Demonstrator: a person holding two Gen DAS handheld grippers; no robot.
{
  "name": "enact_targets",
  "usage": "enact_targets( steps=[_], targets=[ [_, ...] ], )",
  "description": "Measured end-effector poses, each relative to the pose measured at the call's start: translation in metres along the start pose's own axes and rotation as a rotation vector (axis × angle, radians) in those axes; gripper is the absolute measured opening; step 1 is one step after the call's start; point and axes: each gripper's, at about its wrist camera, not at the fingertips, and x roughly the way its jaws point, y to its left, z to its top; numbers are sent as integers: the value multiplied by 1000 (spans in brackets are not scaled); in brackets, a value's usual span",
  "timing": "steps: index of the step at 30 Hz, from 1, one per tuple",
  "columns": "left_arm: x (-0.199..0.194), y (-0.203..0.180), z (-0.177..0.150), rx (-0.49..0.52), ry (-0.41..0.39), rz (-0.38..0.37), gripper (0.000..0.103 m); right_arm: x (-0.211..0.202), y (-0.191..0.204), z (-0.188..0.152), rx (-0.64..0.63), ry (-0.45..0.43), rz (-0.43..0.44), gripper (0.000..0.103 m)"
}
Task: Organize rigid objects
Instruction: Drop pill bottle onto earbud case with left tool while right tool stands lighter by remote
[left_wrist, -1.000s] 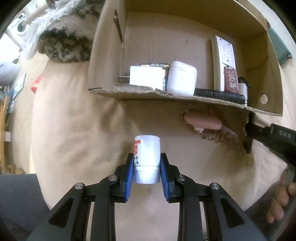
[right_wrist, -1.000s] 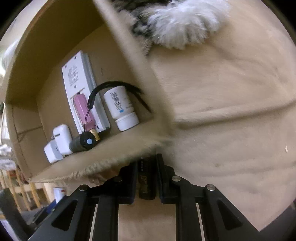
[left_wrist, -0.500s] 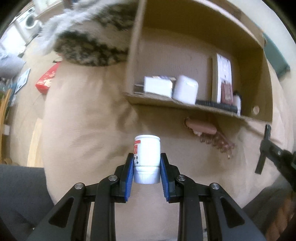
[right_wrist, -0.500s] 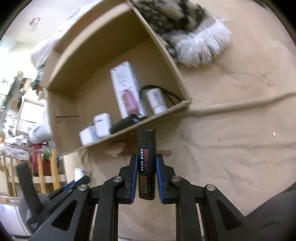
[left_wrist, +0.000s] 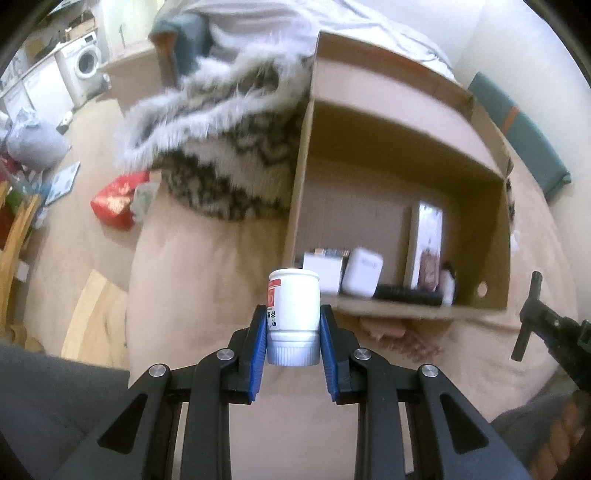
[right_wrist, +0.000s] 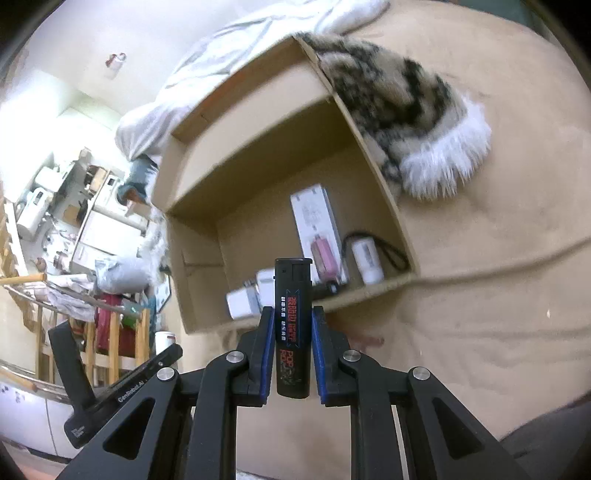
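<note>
My left gripper (left_wrist: 293, 325) is shut on a small white bottle (left_wrist: 293, 314) with a red label, held cap toward the camera above the beige bedding. Between the blue pads of my right gripper (right_wrist: 293, 325), which is shut on it, stands a black lighter (right_wrist: 293, 317) with red print. Beyond both lies an open cardboard box (left_wrist: 491, 295) (right_wrist: 192, 314) on the bed. Inside it are a white charger (left_wrist: 325, 273), a white earbud case (left_wrist: 364, 271), a black flashlight (left_wrist: 406, 295), a long white box (right_wrist: 314, 218), a pink item (right_wrist: 325, 258) and a white bottle (right_wrist: 365, 262).
A brown hair clip (left_wrist: 384, 328) lies on the bedding just in front of the box. A furry patterned blanket (left_wrist: 221, 147) (right_wrist: 406, 110) rests against the box's side. The right gripper's body (left_wrist: 546, 328) shows at the left view's right edge. Room clutter and a washing machine (left_wrist: 86, 62) lie beyond the bed.
Both grippers have risen away from the bedding with their objects still held. The box now looks smaller and farther, and the lighter has lifted clear of the box's front edge.
</note>
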Motion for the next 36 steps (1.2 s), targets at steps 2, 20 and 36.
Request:
enact_targets(
  steps=[2,20,36],
  targets=[
    [2,-6,9,11,2,4,24,1,4,7,-18,-1,-6,20],
    [72,-68,70,164,-2,47,24,85,32,75,-230,32,-128,20],
    [113,-75,71,154,76,3,24,126,18,64,-192,126,-134,20]
  ],
)
